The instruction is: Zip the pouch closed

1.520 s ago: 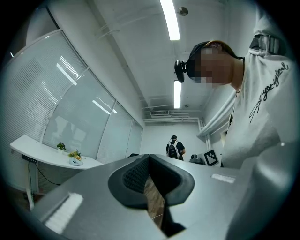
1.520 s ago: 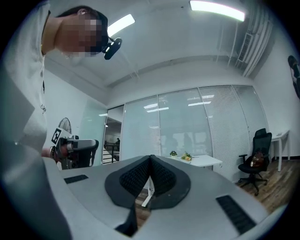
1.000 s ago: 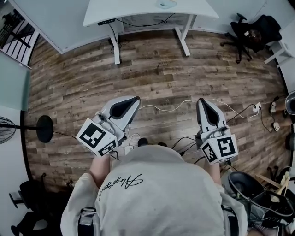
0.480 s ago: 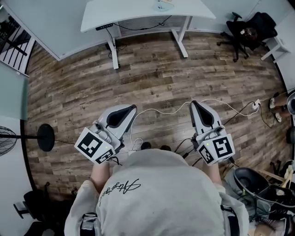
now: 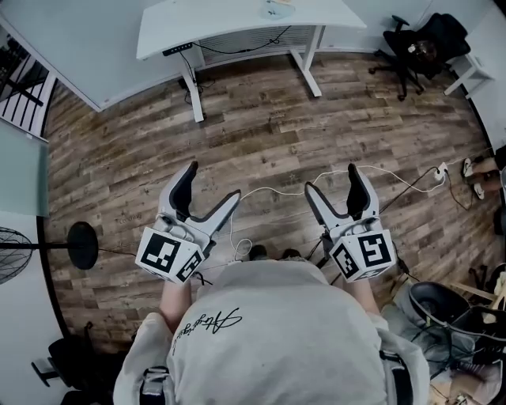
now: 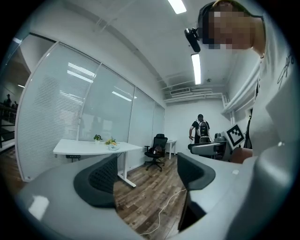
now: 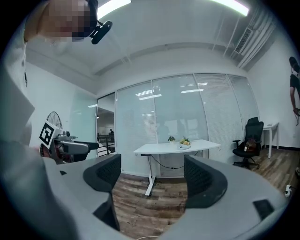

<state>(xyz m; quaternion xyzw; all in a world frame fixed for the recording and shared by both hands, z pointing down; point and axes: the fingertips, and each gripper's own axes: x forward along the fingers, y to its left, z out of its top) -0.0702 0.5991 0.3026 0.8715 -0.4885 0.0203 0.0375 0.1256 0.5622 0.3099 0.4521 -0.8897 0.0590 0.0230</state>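
Closest to me, my left gripper (image 5: 212, 180) sits at about eleven o'clock and my right gripper (image 5: 332, 178) at about one. The jaws of both have just been opening and now stand wide apart, with nothing between them but plank floor (image 5: 261, 134). A white cable (image 5: 277, 190) trails across the boards at twelve o'clock, just past the jaw tips.

Farther out, at twelve o'clock, is a white desk (image 5: 237, 24) with a small pale thing (image 5: 277, 8) on its top (too small for me to say whether it is the pouch). An office chair (image 5: 419, 47) stands at two o'clock. I can make out the pouch in none of my views, so I cannot say where it lies.

I expect it to be light, soft and floppy, and likely to buckle if only the slider is pulled. I would pinch the fabric at the zip's open end with one gripper. With the other I would take the small pull tab, which looks likely to slip.
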